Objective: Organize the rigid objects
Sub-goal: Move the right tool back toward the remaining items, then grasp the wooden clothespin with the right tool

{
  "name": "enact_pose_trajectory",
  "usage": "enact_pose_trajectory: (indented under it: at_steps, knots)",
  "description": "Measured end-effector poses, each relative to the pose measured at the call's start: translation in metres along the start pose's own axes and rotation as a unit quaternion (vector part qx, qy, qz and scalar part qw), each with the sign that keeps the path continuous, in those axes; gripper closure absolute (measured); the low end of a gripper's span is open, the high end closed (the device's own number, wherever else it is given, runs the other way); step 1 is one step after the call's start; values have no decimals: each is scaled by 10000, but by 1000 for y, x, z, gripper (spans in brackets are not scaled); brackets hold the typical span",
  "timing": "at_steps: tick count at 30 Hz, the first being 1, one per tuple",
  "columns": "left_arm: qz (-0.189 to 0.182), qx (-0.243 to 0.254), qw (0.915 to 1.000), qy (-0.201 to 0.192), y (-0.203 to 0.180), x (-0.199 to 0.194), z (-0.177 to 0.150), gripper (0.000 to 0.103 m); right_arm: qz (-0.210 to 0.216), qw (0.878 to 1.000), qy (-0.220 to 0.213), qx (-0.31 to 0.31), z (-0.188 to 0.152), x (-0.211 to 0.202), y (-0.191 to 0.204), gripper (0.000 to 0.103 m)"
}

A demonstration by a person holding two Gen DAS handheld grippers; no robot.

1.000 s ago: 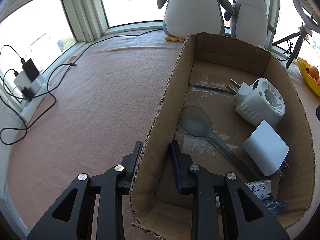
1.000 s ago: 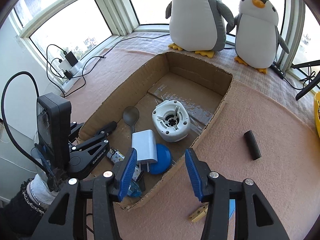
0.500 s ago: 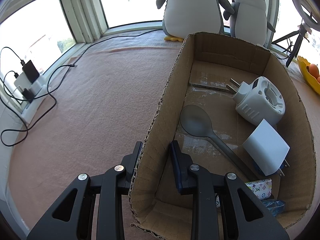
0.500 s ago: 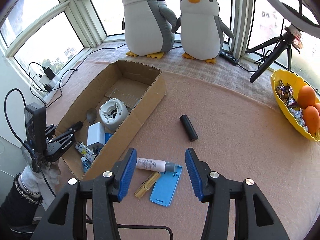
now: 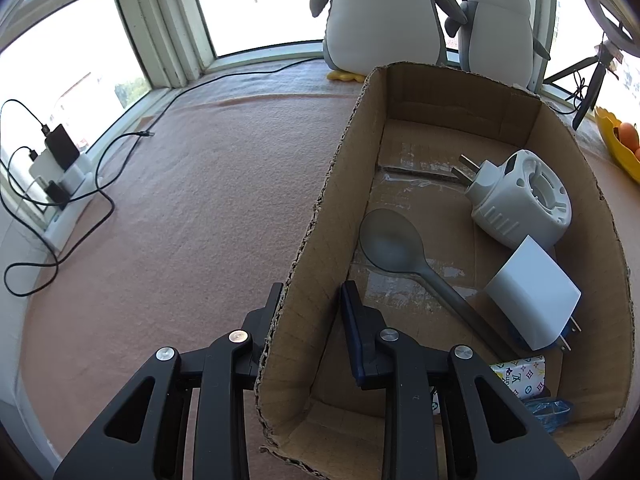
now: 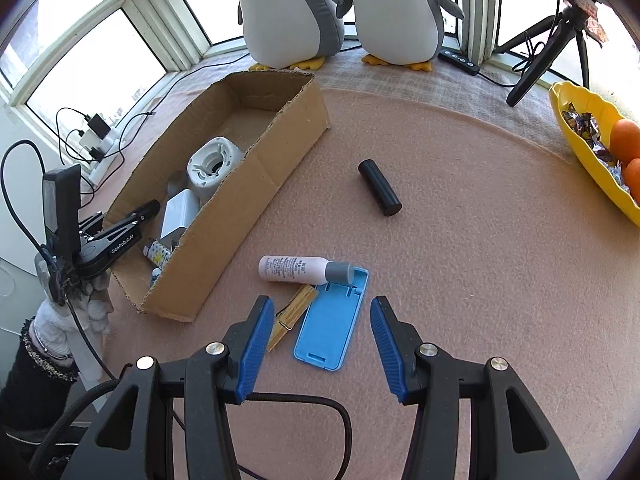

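Readable text: "GenRobot.AI" in white on the left gripper (image 6: 150,210) arm, right wrist view. LV monogram print on the small patterned pack (image 5: 520,374) in the box (image 5: 316,248), left wrist view. White tube (image 6: 296,270) on the mat has printed lines, too small to read. Nothing else legible.

Both wrist views angled down, close, sharing cardboard box (image 5: 420,92) (image 6: 256,184)

Brown cardboard box (image 6: 256,184), blue phone stand (image 6: 330,320), black cylinder (image 6: 379,187), yellow bowl (image 6: 580,148).
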State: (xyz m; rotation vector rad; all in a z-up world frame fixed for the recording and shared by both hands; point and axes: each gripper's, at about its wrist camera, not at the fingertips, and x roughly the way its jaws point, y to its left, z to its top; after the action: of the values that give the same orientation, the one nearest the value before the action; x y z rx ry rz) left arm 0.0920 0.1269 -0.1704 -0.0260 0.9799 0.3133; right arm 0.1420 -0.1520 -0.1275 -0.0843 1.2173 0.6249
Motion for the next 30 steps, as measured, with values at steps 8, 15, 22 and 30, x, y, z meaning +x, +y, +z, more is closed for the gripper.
enact_pose_trajectory:
  at_steps: [8,15,22,30]
  knots:
    - [-8,-7,10000,-2,0,0,0,78,290,9991,307,24,-7,21,16,59]
    - [-13,-10,10000,-4,0,0,0,78,323,9982,485,121,-8,36,18,63]
    - [-15,-11,10000,-6,0,0,0,78,323,9980,531,77,-6,45,23,68]
    - [-23,-25,10000,-9,0,0,-1,78,180,9979,616,-11,-3,56,32,74]
